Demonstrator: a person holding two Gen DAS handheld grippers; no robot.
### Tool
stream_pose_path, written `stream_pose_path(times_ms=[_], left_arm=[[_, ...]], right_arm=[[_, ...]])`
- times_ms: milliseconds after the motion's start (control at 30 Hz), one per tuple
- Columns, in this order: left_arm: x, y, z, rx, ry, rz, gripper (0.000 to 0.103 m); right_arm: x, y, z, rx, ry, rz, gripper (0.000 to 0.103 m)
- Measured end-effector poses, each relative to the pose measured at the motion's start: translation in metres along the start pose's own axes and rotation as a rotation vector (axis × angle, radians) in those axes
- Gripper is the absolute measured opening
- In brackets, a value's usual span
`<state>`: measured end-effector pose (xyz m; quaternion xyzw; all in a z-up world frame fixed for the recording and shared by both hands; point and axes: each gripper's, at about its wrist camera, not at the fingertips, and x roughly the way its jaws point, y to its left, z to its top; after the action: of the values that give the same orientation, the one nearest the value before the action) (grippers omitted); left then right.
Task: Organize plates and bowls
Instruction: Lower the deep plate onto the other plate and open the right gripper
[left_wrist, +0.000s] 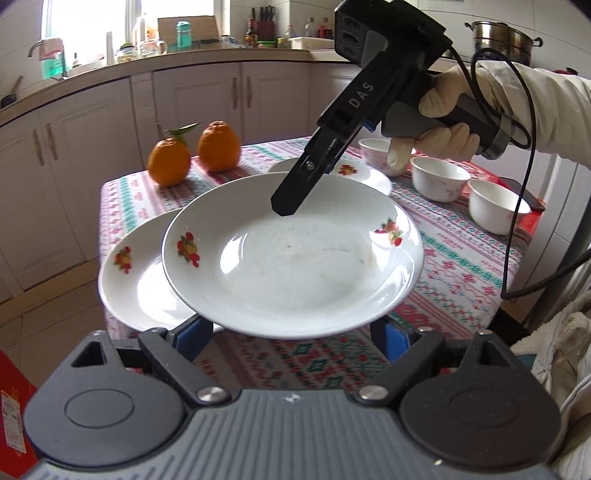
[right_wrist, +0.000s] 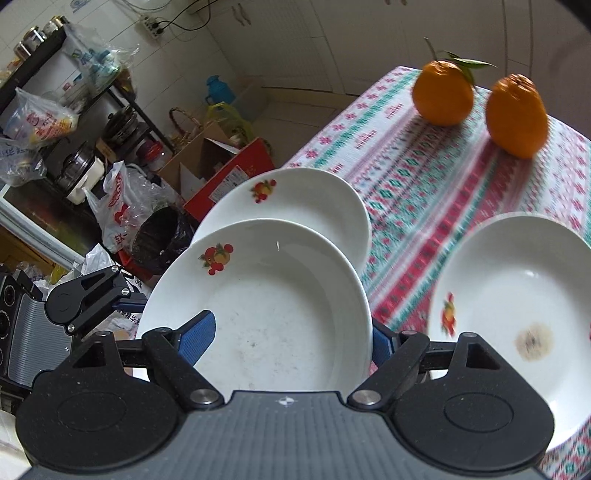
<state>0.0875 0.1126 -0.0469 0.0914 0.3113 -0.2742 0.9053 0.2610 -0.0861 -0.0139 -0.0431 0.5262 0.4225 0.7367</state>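
A white deep plate (left_wrist: 295, 258) with fruit decals hangs above the table's near corner, held by both grippers. Its near rim lies between my left gripper's (left_wrist: 295, 328) blue pads (left_wrist: 195, 332), whose tips are hidden under it. My right gripper (left_wrist: 284, 210) comes down on the far rim, one finger inside the plate. In the right wrist view the same plate (right_wrist: 277, 314) fills the gap of the right gripper (right_wrist: 290, 339), and the left gripper (right_wrist: 122, 302) grips its left rim. A second plate (left_wrist: 136, 284) (right_wrist: 306, 199) lies on the corner just below. A third, stained plate (right_wrist: 517, 295) (left_wrist: 354, 173) lies further in.
Three white bowls (left_wrist: 437, 177) (left_wrist: 495, 205) (left_wrist: 373, 147) stand at the table's right side, beside a dark phone (left_wrist: 532, 201). Two oranges (left_wrist: 168, 160) (left_wrist: 218, 146) sit at the far left corner of the patterned tablecloth (left_wrist: 461, 266). A bin (right_wrist: 159, 236) and boxes crowd the floor beyond the edge.
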Motion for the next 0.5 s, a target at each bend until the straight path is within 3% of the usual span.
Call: stream_pose_path(times_ms=[500], left_arm=[[0.007, 0.039, -0.003, -0.062, 0.017, 0.067, 0.092]], right_arm=[[0.047, -0.002, 0.046, -0.014, 0.024, 0.043, 0.088]])
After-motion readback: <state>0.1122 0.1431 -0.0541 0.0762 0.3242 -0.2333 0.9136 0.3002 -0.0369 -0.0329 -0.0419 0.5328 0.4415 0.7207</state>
